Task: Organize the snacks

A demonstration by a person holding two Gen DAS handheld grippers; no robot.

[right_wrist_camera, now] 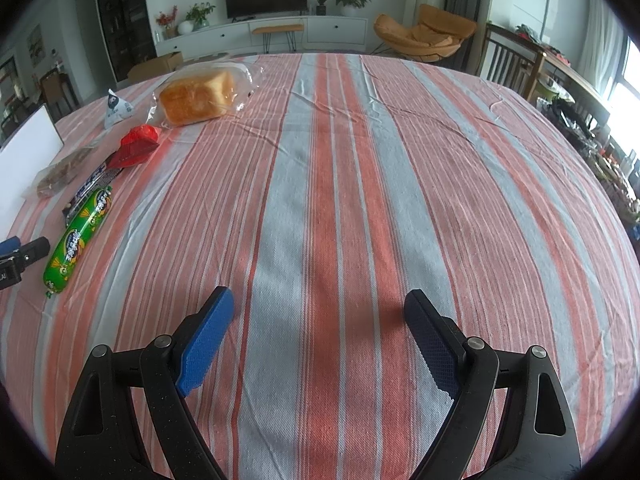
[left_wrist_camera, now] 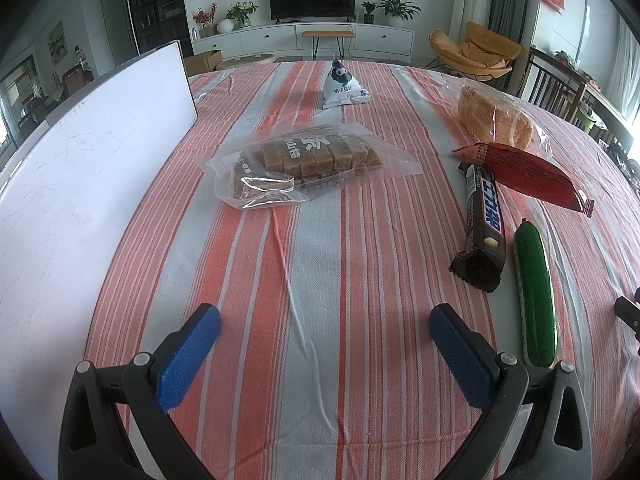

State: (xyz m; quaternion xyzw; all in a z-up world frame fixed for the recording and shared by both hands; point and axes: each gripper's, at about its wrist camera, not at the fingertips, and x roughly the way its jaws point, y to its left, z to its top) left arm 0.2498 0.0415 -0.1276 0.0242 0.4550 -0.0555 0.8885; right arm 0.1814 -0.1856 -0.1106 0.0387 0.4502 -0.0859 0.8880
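My left gripper [left_wrist_camera: 324, 320] is open and empty over the striped tablecloth. Ahead of it lies a clear bag of brown cake squares [left_wrist_camera: 308, 164]. To its right lie a dark chocolate bar [left_wrist_camera: 482, 224], a green sausage [left_wrist_camera: 534, 296], a red packet [left_wrist_camera: 524, 172], a bagged bread loaf [left_wrist_camera: 494, 118] and a white triangular pouch [left_wrist_camera: 342, 86]. My right gripper [right_wrist_camera: 318, 308] is open and empty over bare cloth. The sausage [right_wrist_camera: 78, 236], bar [right_wrist_camera: 90, 186], red packet [right_wrist_camera: 136, 146], loaf [right_wrist_camera: 198, 98] and pouch [right_wrist_camera: 116, 108] lie far to its left.
A white tray [left_wrist_camera: 80, 184] lies along the left side of the table; its corner shows in the right wrist view [right_wrist_camera: 28, 152]. Chairs stand past the table's far right edge [left_wrist_camera: 556, 84]. The left gripper's tip shows in the right wrist view [right_wrist_camera: 24, 256].
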